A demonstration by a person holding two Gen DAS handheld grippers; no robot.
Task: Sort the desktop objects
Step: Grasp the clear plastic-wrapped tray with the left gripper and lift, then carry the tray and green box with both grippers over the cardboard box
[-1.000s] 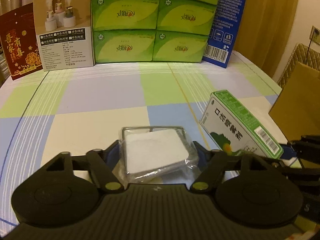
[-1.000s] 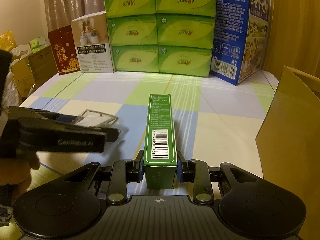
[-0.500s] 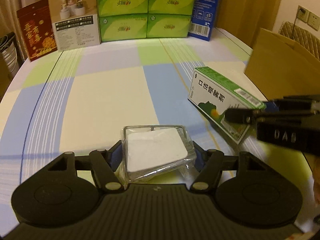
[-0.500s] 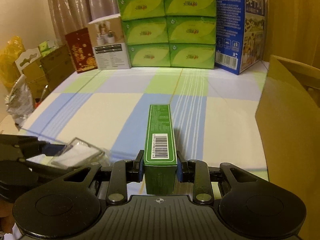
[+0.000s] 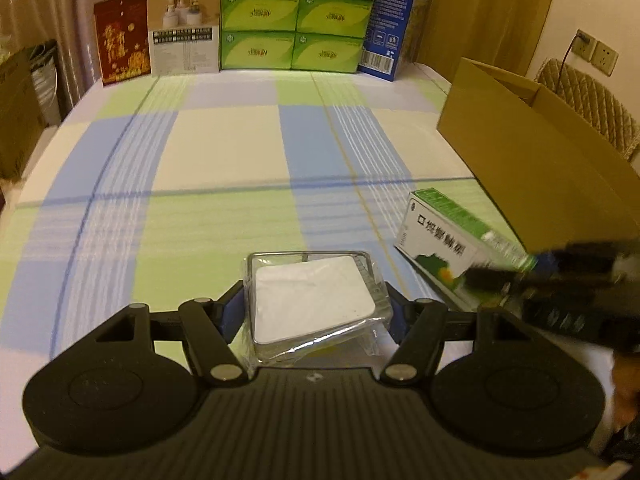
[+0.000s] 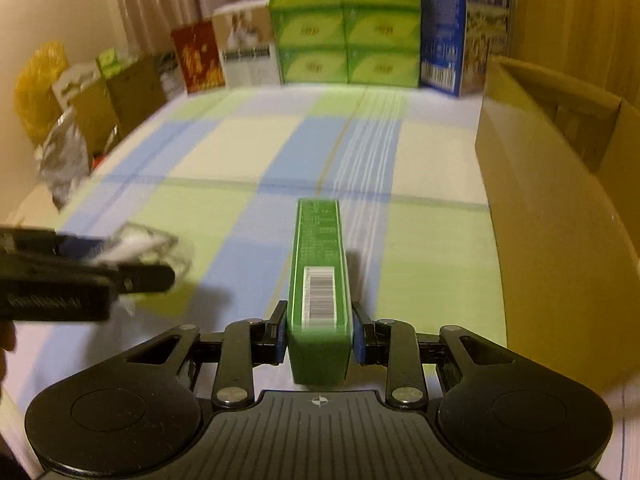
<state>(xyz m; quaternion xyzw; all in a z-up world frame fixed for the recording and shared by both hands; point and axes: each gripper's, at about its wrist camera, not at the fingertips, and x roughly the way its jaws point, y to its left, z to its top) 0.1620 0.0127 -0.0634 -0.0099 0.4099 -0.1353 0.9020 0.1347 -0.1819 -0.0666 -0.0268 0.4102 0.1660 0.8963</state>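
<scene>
Two handheld grippers hover over a tabletop (image 5: 224, 152) covered in a blue, green and cream checked cloth. The left gripper (image 5: 316, 308) has its jaws clamped on a flat white square pad sealed in clear plastic wrap (image 5: 314, 300); the pad lies almost level between the jaws, raised off the cloth. The right gripper (image 6: 319, 332) has its jaws clamped on the near end of a long green rectangular carton with a barcode label (image 6: 319, 264). The carton's long axis runs straight ahead from the jaws, pointing at the far end of the tabletop, and it too appears to be held clear of the cloth.

An open brown cardboard box (image 6: 560, 184) stands along the right edge of the tabletop, its mouth upward. It lies just to the right of the green carton, much closer to the right gripper than to the left. The coming move probably turns on that: swinging the carton rightward over the box wall, with the pad likely following.

A stack of green tissue packs (image 5: 294, 16) and a tall blue carton (image 5: 394, 20) line the far edge.
</scene>
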